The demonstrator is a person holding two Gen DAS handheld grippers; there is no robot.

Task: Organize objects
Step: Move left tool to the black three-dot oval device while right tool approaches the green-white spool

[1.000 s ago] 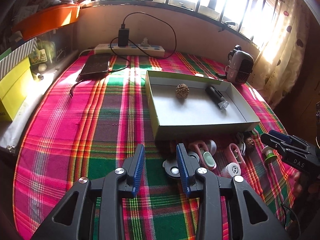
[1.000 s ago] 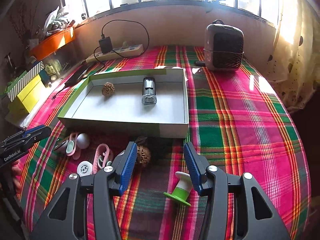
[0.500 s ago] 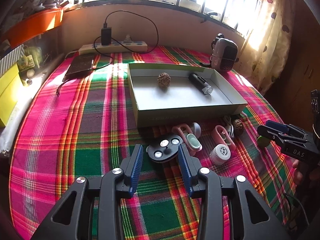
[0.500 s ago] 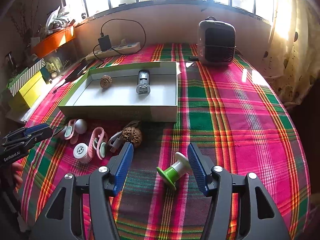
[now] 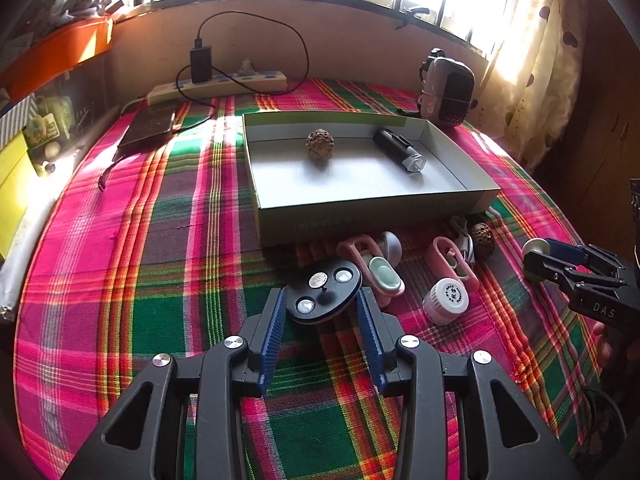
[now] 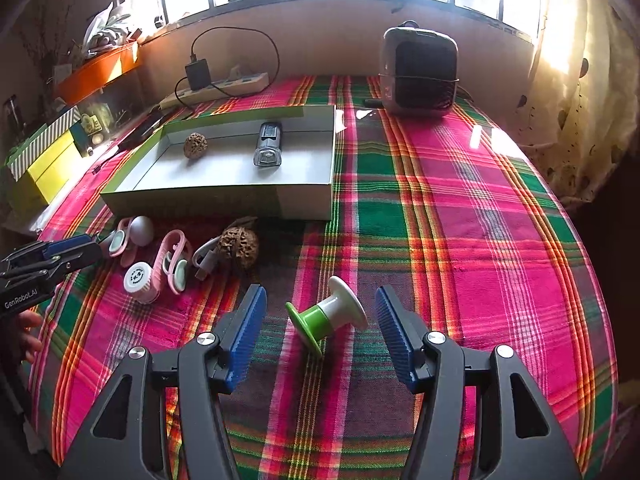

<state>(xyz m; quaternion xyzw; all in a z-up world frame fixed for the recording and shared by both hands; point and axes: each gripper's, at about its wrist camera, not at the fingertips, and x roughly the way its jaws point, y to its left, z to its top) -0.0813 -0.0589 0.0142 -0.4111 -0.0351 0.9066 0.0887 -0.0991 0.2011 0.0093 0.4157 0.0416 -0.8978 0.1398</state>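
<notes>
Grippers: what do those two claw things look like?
Both grippers, the left gripper and the right gripper, look alike: black plastic arms with triangular cut-outs, round silver screws, and two fingers faced with ribbed blue pads. From the side, white lettering shows: "GenRobot.AI" on the left one, "DAS" on the right one.

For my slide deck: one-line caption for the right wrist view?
Open right tool straddles a green-and-white spool lying on the plaid cloth, near the shallow box.
</notes>
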